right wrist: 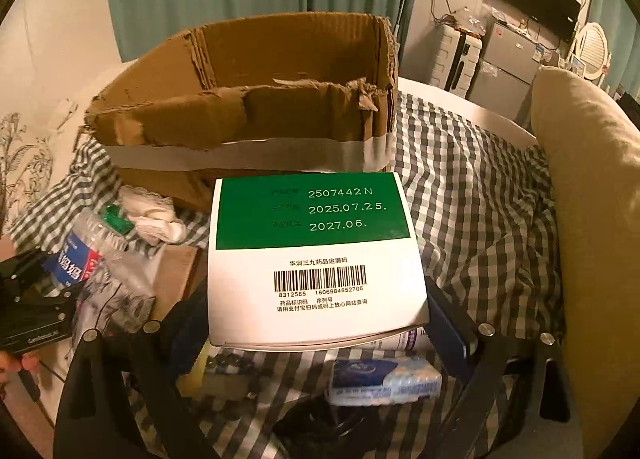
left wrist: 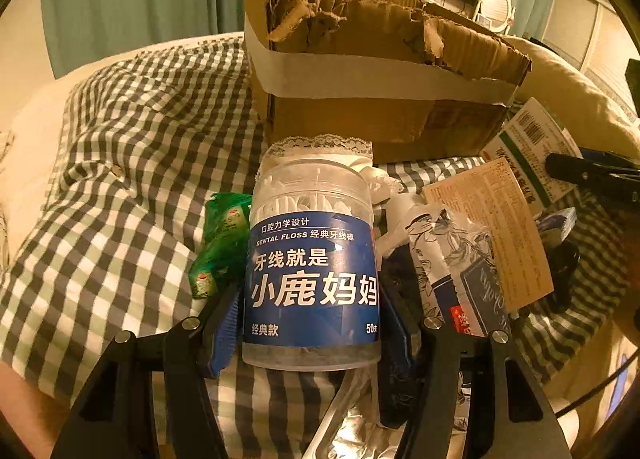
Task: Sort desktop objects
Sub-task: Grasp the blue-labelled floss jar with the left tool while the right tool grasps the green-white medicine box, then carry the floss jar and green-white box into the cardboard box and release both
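My left gripper [left wrist: 312, 323] is shut on a clear dental floss jar [left wrist: 312, 271] with a blue label, held upright above the checked cloth. My right gripper [right wrist: 320, 323] is shut on a green and white medicine box [right wrist: 316, 255], held flat with its barcode side up. An open torn cardboard box [left wrist: 372, 71] stands just behind both; in the right wrist view its opening [right wrist: 256, 103] faces me. The jar and left gripper show at the left of the right wrist view [right wrist: 76, 255]. The medicine box shows at the right of the left wrist view [left wrist: 532, 151].
On the green checked cloth [left wrist: 132, 163] lie green sachets [left wrist: 220, 243], white lace fabric [left wrist: 320, 151], a printed packet [left wrist: 448, 251] and a tan card [left wrist: 500, 227]. A tissue pack [right wrist: 384, 379] lies under the right gripper. A beige cushion [right wrist: 592, 195] stands at the right.
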The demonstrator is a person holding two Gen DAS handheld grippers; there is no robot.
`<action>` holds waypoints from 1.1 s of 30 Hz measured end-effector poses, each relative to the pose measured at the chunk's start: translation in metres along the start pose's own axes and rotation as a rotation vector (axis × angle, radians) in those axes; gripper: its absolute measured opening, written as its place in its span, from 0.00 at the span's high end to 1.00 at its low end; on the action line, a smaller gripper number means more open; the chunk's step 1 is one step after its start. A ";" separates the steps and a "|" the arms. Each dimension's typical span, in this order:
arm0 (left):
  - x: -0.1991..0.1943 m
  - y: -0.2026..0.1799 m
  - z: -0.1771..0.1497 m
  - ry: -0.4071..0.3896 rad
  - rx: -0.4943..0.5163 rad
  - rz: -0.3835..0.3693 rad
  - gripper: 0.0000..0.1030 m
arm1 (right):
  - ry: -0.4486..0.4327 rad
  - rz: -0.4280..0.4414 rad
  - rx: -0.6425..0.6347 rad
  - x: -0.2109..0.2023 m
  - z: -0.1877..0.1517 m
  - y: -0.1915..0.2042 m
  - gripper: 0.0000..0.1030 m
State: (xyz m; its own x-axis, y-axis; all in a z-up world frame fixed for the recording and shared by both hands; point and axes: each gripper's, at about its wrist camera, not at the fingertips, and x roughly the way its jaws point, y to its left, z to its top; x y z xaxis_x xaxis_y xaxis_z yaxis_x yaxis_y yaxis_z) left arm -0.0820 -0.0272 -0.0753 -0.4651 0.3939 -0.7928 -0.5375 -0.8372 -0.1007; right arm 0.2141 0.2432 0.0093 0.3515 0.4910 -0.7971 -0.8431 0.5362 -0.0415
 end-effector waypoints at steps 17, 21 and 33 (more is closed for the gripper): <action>-0.047 -0.010 0.003 -0.076 -0.035 0.064 0.39 | -0.097 0.028 0.055 -0.055 0.000 0.008 0.08; -0.058 -0.016 0.006 -0.081 -0.049 0.038 0.39 | -0.129 0.044 0.074 -0.068 0.003 0.005 0.08; -0.122 -0.043 0.049 -0.177 0.019 0.023 0.39 | -0.233 0.087 0.112 -0.106 0.021 0.010 0.08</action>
State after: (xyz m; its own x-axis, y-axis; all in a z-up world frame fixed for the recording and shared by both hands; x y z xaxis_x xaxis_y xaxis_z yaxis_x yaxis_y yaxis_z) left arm -0.0368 -0.0207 0.0553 -0.5930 0.4367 -0.6765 -0.5379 -0.8400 -0.0708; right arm 0.1769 0.2115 0.1059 0.3750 0.6763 -0.6340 -0.8284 0.5514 0.0983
